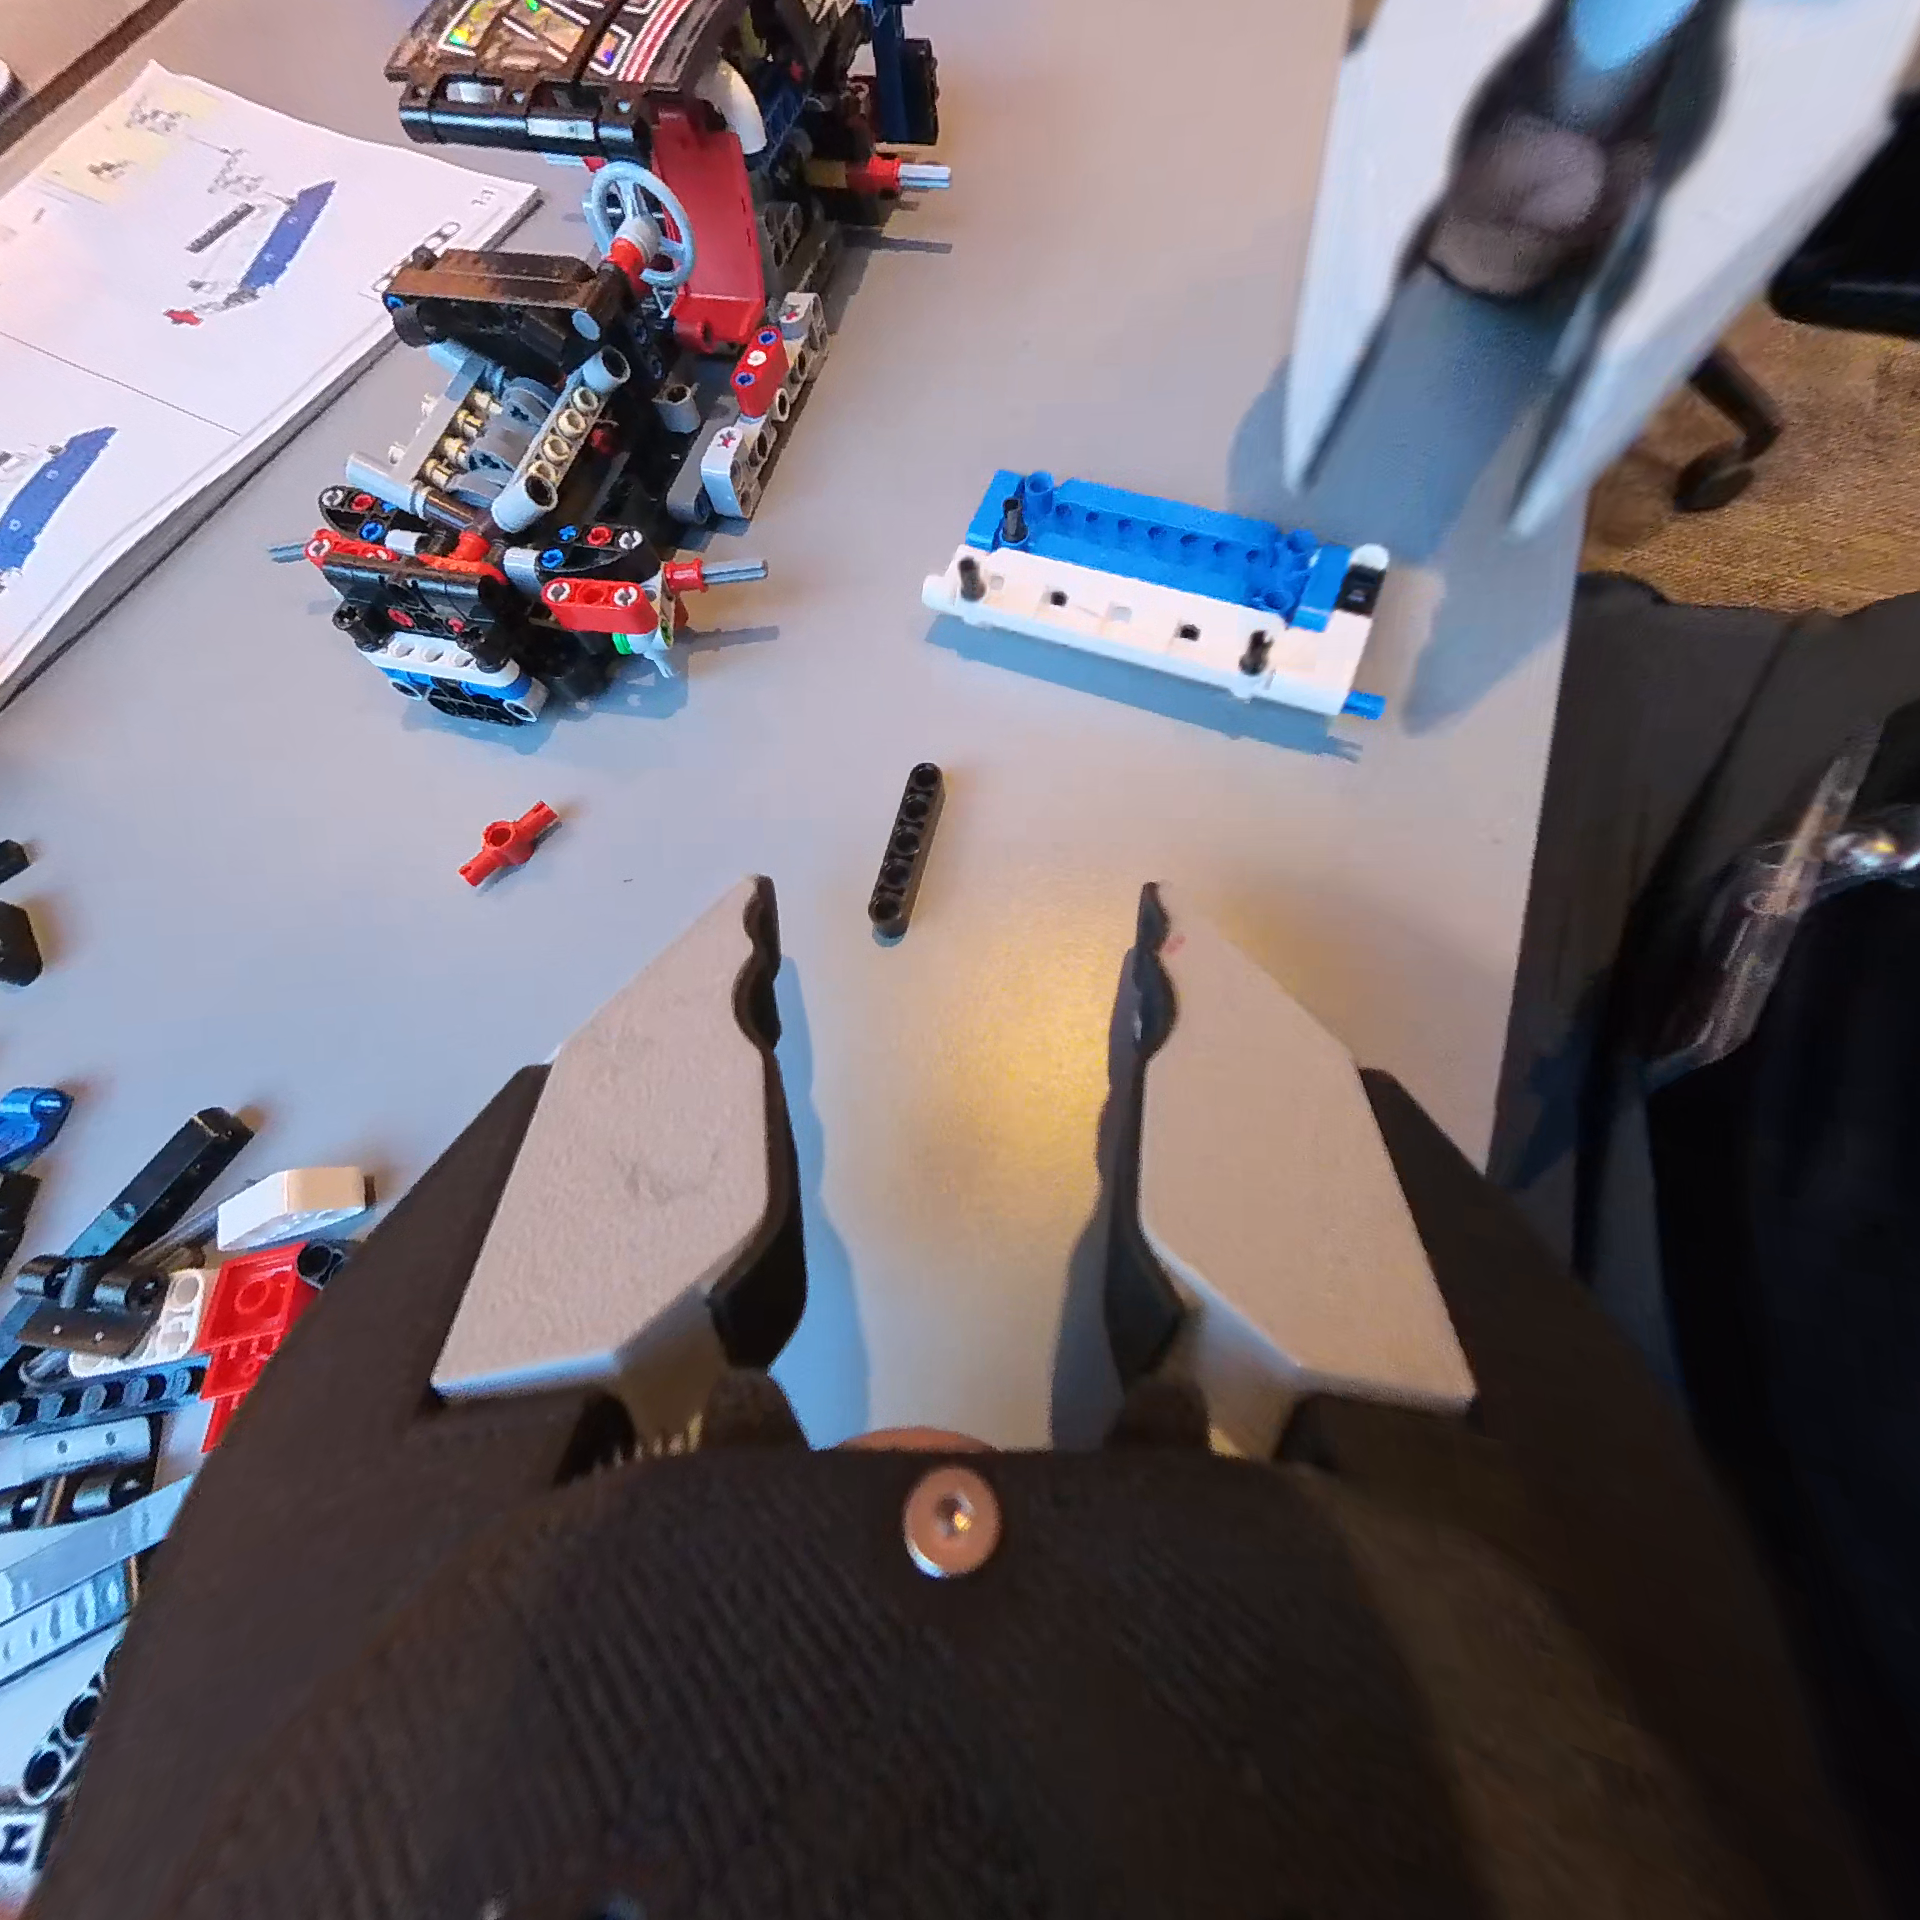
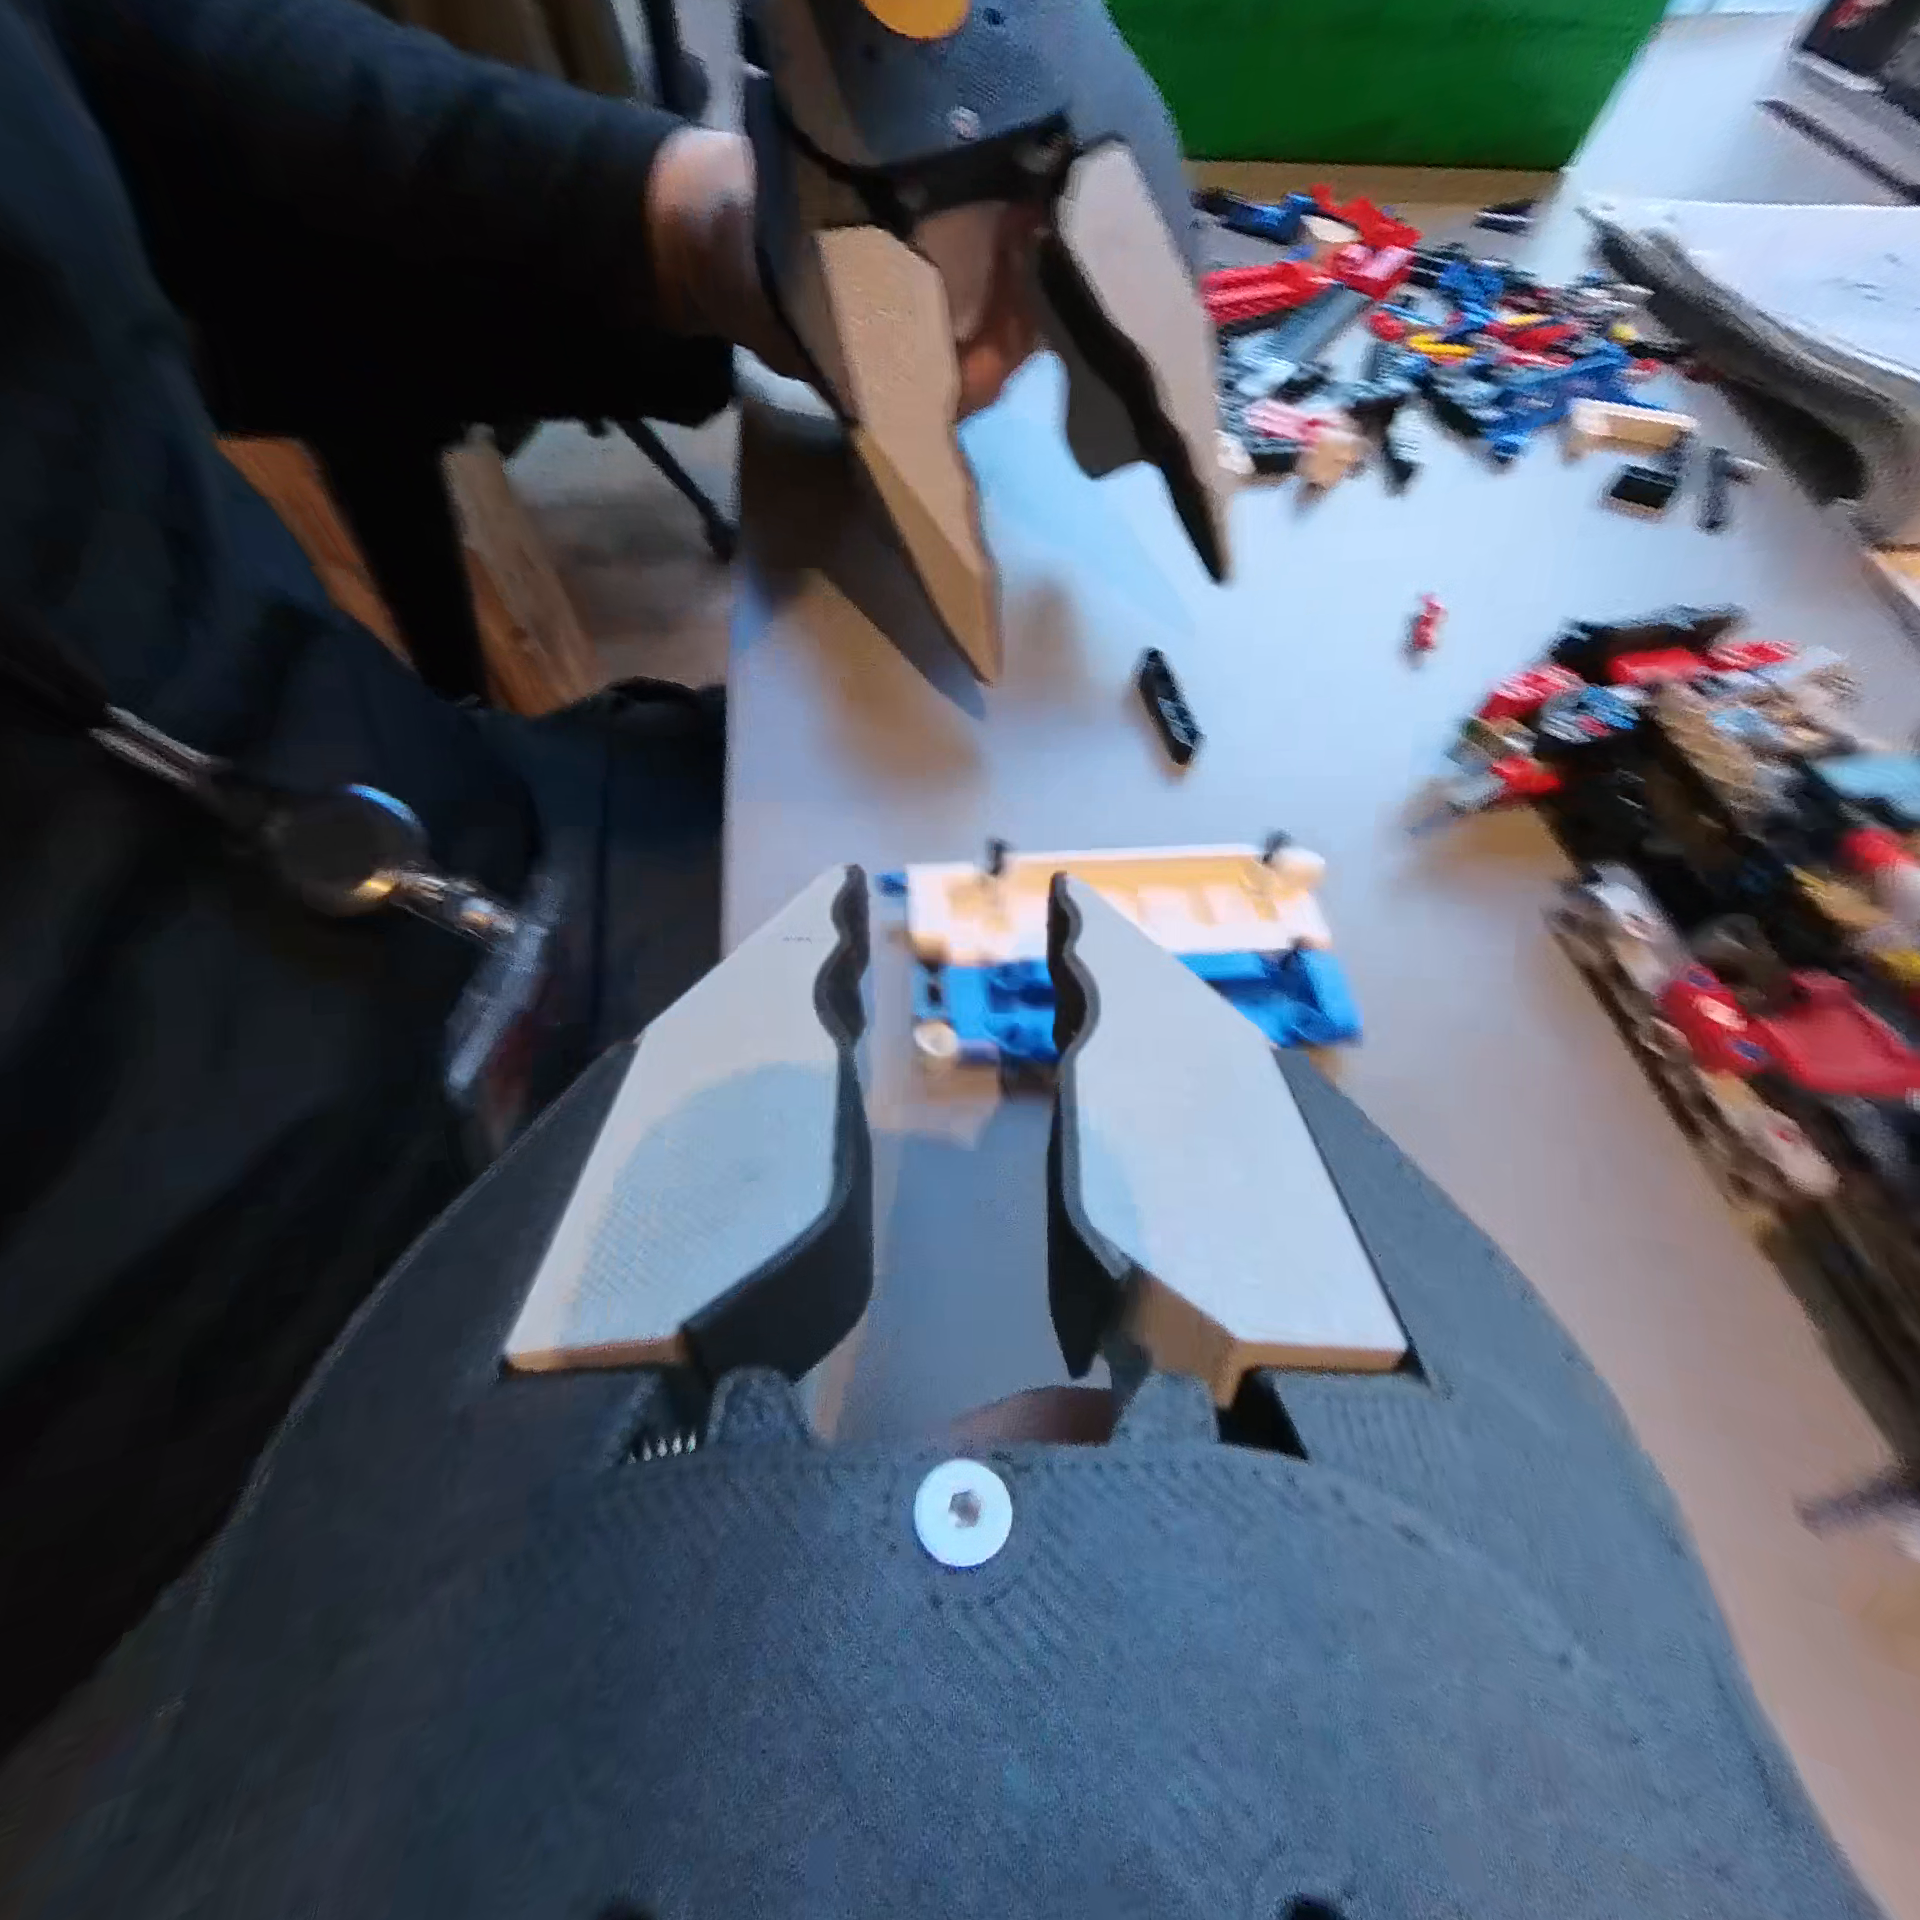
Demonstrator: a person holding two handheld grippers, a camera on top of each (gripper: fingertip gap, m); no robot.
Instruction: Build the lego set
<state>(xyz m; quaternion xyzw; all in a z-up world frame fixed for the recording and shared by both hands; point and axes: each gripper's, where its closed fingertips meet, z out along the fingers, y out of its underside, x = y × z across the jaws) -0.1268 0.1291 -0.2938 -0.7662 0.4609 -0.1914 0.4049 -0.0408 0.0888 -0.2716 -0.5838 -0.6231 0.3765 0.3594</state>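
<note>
Lego set build is mid-way: both grippers empty, nothing clamped. Left gripper has jaws wide apart, hovering low over the counter. Black beam w/ a row of holes lies just ahead of its left fingertip, loose, not between the jaws. Red connector sits further off to the left. Blue-and-white panel lies ahead and right; half-built car chassis ahead-left, instruction booklet beyond it, loose parts pile near left. Right gripper, jaws apart w/ a narrower gap, hangs over the panel's near end, not touching as far as visible; right view is blurry.

Risks: beam is off-centre, so closing now prob. nudges or flicks it away. Panel's upright black pins could snag or pop out if the right gripper pinches across them.
</note>
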